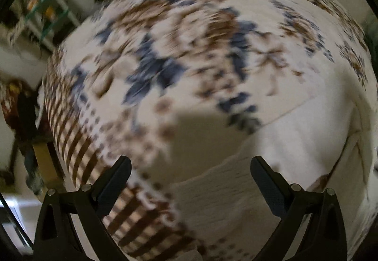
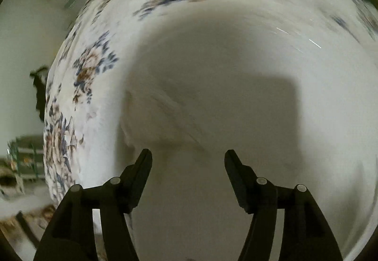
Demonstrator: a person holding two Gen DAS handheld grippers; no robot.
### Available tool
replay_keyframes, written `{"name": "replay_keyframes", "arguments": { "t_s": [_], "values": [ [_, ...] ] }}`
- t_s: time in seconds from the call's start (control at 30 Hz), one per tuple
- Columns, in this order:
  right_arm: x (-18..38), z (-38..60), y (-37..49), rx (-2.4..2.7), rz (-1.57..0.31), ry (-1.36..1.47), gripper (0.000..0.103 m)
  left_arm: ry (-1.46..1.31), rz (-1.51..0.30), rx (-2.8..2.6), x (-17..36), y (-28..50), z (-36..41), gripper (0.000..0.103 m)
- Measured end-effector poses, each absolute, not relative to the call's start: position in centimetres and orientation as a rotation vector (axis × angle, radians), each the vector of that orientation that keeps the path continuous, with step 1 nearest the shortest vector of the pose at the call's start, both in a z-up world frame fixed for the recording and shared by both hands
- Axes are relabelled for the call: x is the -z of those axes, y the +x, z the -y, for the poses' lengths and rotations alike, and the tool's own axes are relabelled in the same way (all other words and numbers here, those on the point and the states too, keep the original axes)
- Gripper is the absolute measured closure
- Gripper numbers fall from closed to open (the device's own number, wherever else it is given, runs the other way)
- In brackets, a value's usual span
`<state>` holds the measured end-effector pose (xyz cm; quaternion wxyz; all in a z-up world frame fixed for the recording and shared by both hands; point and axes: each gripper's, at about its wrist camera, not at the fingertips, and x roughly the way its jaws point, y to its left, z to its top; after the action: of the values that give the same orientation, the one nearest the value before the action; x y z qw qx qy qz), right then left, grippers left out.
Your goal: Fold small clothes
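Note:
A white garment (image 1: 271, 162) lies spread on a bed covered by a floral sheet (image 1: 165, 48) with blue and brown flowers. My left gripper (image 1: 190, 169) is open, just above the garment's near left edge, holding nothing. In the right wrist view the same white garment (image 2: 236, 100) fills the middle, with a raised fold (image 2: 165, 110) left of centre. My right gripper (image 2: 187, 162) is open and empty, close above the cloth. Both views are blurred by motion.
The bed's left edge has a brown striped border (image 1: 78, 143). Beyond it stand a shelf with small items (image 1: 45, 13) and a dark pile of cloth (image 1: 21, 105) on the floor. In the right wrist view the floral sheet (image 2: 89, 67) ends at a pale wall (image 2: 23, 48).

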<state>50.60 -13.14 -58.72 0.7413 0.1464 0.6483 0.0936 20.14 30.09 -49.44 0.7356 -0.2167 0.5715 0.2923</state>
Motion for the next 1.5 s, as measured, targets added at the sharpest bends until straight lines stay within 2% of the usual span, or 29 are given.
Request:
{"name": "replay_keyframes", "arguments": {
  "t_s": [0.13, 0.2, 0.27, 0.3, 0.33, 0.37, 0.4, 0.5, 0.67, 0.8, 0.9, 0.97, 1.0, 1.03, 1.13, 1.2, 1.33, 1.47, 1.5],
  "values": [
    [60.1, 17.2, 46.8, -0.119, -1.491, 0.389, 0.035, -0.662, -1.34, -0.564, 53.7, 18.1, -32.4, 0.001],
    [61.6, 18.2, 44.8, -0.088, -1.543, 0.39, 0.035, -0.737, -1.355, -0.49, 55.3, 18.2, -32.1, 0.004],
    [63.0, 18.2, 43.4, -0.078, -1.575, 0.387, 0.035, -0.768, -1.37, -0.404, 56.6, 18.9, -30.8, 0.017],
    [63.6, 18.0, 43.1, -0.079, -1.586, 0.38, 0.035, -0.746, -1.367, -0.373, 56.6, 19.4, -30.1, 0.029],
    [64.1, 17.7, 42.7, -0.078, -1.596, 0.37, 0.035, -0.686, -1.377, -0.35, 56.5, 20.0, -29.1, 0.056],
    [64.4, 17.3, 42.4, -0.076, -1.606, 0.361, 0.035, -0.629, -1.388, -0.323, 56.2, 20.6, -28.1, 0.078],
    [64.6, 16.7, 42.2, -0.082, -1.61, 0.359, 0.035, -0.63, -1.382, -0.296, 55.8, 20.8, -27.8, 0.091],
    [64.0, 15.1, 42.1, -0.104, -1.586, 0.342, 0.035, -0.643, -1.293, -0.322, 52.9, 21.1, -29.4, 0.092],
    [62.4, 12.2, 42.5, -0.1, -1.527, 0.293, 0.035, -0.716, -1.04, -0.48, 47.1, 21.8, -37.7, 0.092],
    [62.7, 9.7, 43.5, -0.07, -1.521, 0.286, 0.035, -0.827, -0.91, -0.503, 46.7, 24.0, -43.3, 0.086],
    [63.3, 8.2, 44.3, -0.061, -1.518, 0.334, 0.028, -0.915, -0.891, -0.504, 47.7, 24.9, -44.1, 0.073],
    [63.2, 7.7, 44.6, -0.074, -1.514, 0.369, 0.028, -0.948, -0.876, -0.522, 48.0, 24.3, -44.0, 0.064],
    [63.2, 7.0, 44.8, -0.078, -1.512, 0.37, 0.027, -0.971, -0.871, -0.531, 48.2, 23.6, -43.9, 0.05],
    [63.0, 6.9, 44.9, -0.084, -1.508, 0.369, 0.027, -0.993, -0.864, -0.547, 48.4, 23.1, -44.0, 0.041],
    [62.7, 7.1, 44.9, -0.092, -1.493, 0.386, 0.026, -1.115, -0.827, -0.562, 49.6, 20.7, -43.2, 0.04],
    [62.6, 7.8, 44.9, -0.078, -1.479, 0.405, 0.02, -1.196, -0.845, -0.538, 51.4, 20.5, -42.1, 0.04],
    [62.5, 10.0, 44.7, -0.004, -1.434, 0.458, 0.02, -1.331, -0.859, -0.499, 55.9, 23.3, -40.7, 0.04],
    [62.6, 12.6, 44.8, 0.065, -1.409, 0.496, 0.019, -1.261, -0.865, -0.589, 57.6, 28.0, -41.3, 0.043],
    [62.7, 13.0, 44.9, 0.072, -1.407, 0.498, 0.019, -1.218, -0.855, -0.614, 57.1, 28.8, -41.4, 0.057]
  ]
}}
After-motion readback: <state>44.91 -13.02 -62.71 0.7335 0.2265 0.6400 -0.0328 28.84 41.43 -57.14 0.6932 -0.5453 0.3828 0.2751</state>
